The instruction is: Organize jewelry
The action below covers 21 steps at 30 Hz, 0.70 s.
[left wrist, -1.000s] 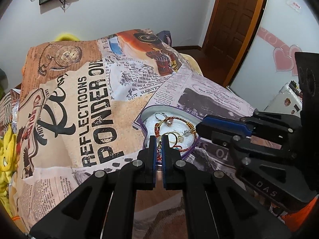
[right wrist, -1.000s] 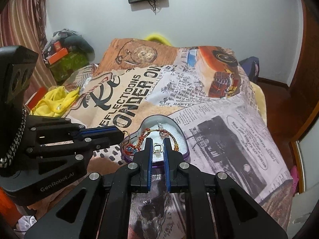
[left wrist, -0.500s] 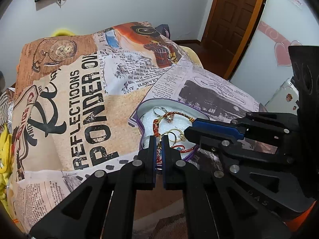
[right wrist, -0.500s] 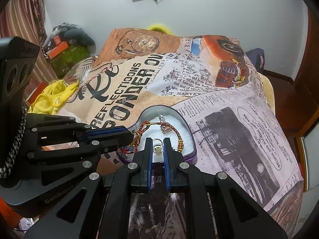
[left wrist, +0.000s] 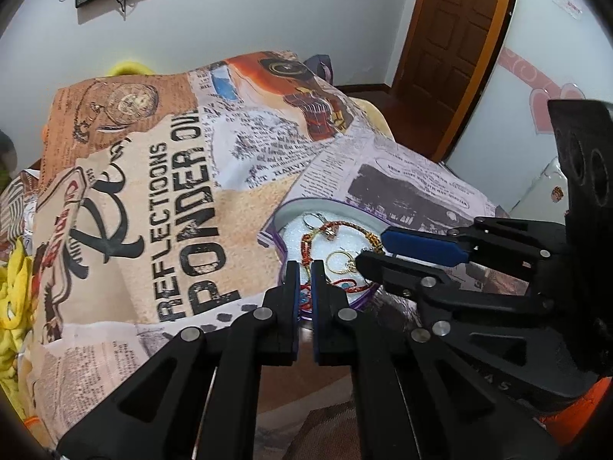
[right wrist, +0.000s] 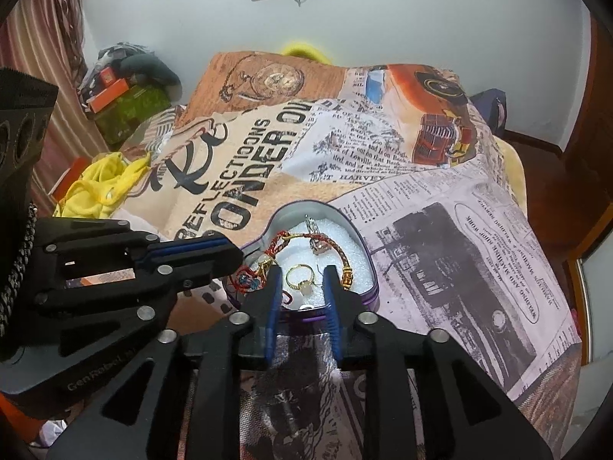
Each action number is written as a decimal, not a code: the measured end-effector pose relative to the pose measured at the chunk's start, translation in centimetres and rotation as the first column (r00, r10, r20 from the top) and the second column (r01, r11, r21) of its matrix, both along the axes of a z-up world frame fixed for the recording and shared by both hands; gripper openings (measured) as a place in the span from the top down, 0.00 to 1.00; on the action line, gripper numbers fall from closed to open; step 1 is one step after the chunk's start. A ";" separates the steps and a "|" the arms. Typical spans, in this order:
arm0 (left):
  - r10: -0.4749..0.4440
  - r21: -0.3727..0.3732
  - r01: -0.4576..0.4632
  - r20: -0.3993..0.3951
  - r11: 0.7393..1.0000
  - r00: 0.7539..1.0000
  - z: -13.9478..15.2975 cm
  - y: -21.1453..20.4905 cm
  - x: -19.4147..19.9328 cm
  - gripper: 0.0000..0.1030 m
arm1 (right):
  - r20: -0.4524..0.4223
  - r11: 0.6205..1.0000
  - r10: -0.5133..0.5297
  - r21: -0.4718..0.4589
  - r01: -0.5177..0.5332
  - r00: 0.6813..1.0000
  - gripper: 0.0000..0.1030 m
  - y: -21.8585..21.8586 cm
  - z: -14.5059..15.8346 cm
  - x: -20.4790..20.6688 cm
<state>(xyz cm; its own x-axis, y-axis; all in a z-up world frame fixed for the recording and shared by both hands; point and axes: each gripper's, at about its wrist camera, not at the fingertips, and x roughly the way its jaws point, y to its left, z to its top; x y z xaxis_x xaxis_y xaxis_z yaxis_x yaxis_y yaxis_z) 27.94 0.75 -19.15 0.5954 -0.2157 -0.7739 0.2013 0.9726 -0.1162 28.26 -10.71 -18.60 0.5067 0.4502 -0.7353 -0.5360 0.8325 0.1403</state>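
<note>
Now right tongs (right wrist: pixel 300 287) parting — gold ring (right wrist: pixel 299 278) between.

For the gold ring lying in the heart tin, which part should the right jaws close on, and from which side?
Grip the thin band of the gold ring, coming down from above. It lies flat on the white foam, stone nearest the camera, so the band's two sides sit free between the right gripper, whose jaws have just been opening astride it. The braided bracelet lies close.

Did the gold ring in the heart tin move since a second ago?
Cannot tell. The gold ring lies on the white foam of the heart-shaped tin, about where it was; the right tongs have just been opening around it, not pressing it.
</note>
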 end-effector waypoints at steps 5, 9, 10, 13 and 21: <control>0.029 -0.001 -0.029 0.041 1.000 0.999 2.0 0.9 -1.2 0.96 | 0.030 1.000 -0.005 0.008 0.004 1.000 0.79 -0.2 1.5 -0.8; 0.047 -0.006 -0.047 0.098 0.999 0.994 4.6 1.3 -2.8 0.95 | 0.080 1.000 -0.008 0.020 0.006 0.997 0.79 -0.6 3.5 -2.2; 0.051 -0.007 -0.051 0.121 0.999 0.991 5.5 1.3 -3.4 0.95 | 0.097 1.000 -0.011 0.025 0.009 0.995 0.79 -0.6 4.2 -2.6; 0.060 -0.007 -0.060 0.192 0.998 0.980 8.2 1.2 -5.4 0.95 | 0.159 0.999 -0.026 0.031 0.022 0.987 0.79 -1.0 6.3 -3.9; 0.078 0.002 -0.088 0.433 0.996 0.898 15.7 0.2 -12.2 0.86 | 0.378 0.991 -0.099 0.126 0.055 0.920 0.79 -3.2 14.0 -10.0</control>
